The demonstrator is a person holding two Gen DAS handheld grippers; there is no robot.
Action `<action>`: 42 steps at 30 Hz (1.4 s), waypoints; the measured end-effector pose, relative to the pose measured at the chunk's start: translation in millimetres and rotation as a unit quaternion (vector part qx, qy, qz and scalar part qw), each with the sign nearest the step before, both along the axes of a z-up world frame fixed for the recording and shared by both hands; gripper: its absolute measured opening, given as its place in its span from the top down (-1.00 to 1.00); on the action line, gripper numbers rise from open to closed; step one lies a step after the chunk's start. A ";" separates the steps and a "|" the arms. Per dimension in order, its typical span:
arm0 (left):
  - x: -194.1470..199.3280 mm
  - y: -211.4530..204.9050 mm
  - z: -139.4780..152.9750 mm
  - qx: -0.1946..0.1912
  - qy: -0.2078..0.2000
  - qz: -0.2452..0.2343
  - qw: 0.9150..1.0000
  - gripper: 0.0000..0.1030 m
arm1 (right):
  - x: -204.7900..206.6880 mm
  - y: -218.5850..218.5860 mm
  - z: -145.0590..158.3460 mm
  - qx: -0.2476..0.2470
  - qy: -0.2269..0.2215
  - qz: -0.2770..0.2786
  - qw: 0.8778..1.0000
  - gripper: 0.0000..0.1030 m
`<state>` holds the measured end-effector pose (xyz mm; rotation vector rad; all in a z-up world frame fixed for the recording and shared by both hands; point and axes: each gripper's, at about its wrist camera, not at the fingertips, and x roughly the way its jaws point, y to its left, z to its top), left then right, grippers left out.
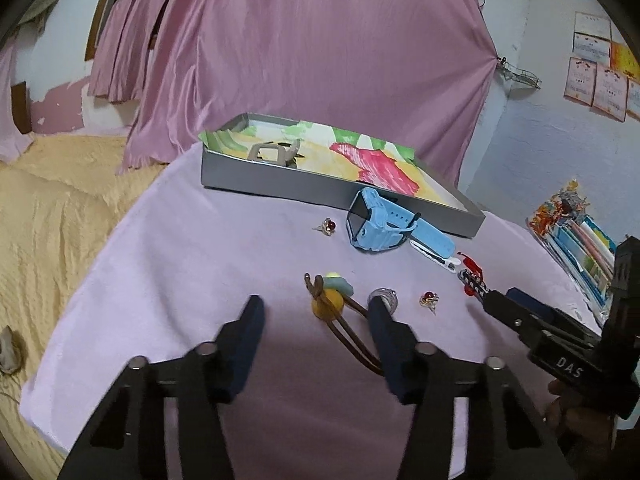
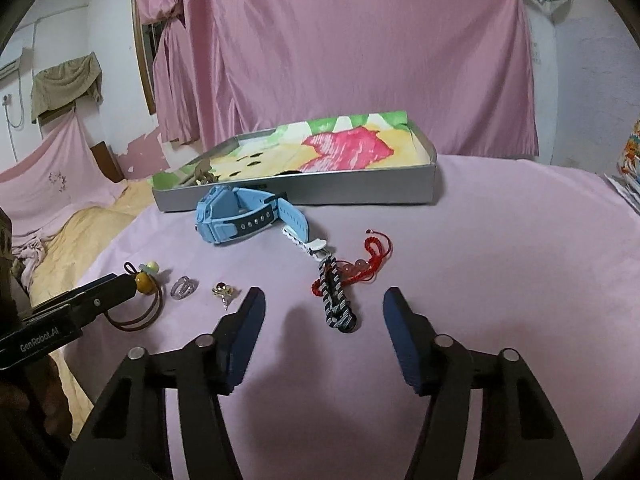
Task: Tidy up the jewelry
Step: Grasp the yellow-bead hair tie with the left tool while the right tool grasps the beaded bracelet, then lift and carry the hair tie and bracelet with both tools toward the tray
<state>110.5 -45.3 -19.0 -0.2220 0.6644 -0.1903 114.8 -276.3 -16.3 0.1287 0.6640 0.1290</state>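
The jewelry lies scattered on the lilac cloth [image 2: 480, 260] over the bench, all of it ahead of my two claws. Just beyond my left claw [image 1: 316, 304] sits the brown hair tie with its yellow bead [image 1: 329, 300]; its loop runs back under my right-hand finger, whose tip hides part of the clear ring [image 1: 386, 298]. That claw is spread, nothing between its pads. A small gold earring with a red stone [image 1: 429, 300] lies just right of the ring, and a second one [image 1: 328, 225] farther ahead.

My right claw [image 2: 324, 298] is also spread and pinches nothing; the black-and-white braided bracelet [image 2: 335, 298] lies between its fingertips, though I cannot tell if they touch the cloth. The red cord bracelet [image 2: 366, 258] crosses its far end. Beyond them the blue watch [image 2: 236, 216] rests against the front wall of the grey tray [image 2: 360, 190], which is lined with a flowered cloth and stands farthest from both claws.
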 end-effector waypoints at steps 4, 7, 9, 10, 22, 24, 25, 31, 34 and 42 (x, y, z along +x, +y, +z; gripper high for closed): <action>4.0 -2.4 -2.4 -0.002 0.015 -0.009 1.000 0.38 | 4.4 0.1 -3.0 0.006 0.013 -0.004 1.000 0.14; 4.7 -4.1 -3.0 -0.002 0.021 -0.012 1.000 0.39 | 7.4 -2.4 -4.7 0.018 0.024 -0.006 1.000 0.14; 4.8 -4.3 -2.6 0.001 0.024 -0.011 1.000 0.45 | 8.3 -2.5 -4.4 0.018 0.025 -0.008 0.999 0.14; 4.8 -4.0 -2.8 0.001 0.026 -0.011 1.000 0.53 | 9.0 -1.4 -4.4 0.013 0.026 -0.010 1.000 0.17; 1.7 -6.0 1.5 0.004 0.017 -0.011 1.000 0.94 | 4.0 -1.3 -2.7 0.010 0.030 -0.004 0.999 0.72; 0.2 -7.5 3.1 0.007 0.012 -0.015 1.000 0.95 | 0.7 0.5 -2.5 0.015 0.032 0.003 0.999 0.72; -0.5 -8.8 3.8 0.009 0.010 -0.017 1.000 0.95 | -0.8 1.0 -2.6 0.016 0.032 0.006 0.999 0.72; -4.8 -12.5 5.5 0.010 0.006 -0.029 1.000 0.95 | -12.6 9.6 -2.7 0.029 0.039 0.030 0.998 0.72; -7.3 -12.9 5.9 0.008 0.004 -0.031 0.999 0.95 | -17.4 13.6 -2.3 0.036 0.037 0.042 0.998 0.71; -13.6 -14.5 8.7 0.008 -0.003 -0.037 0.999 0.95 | -26.7 26.5 0.1 0.049 0.032 0.084 0.995 0.72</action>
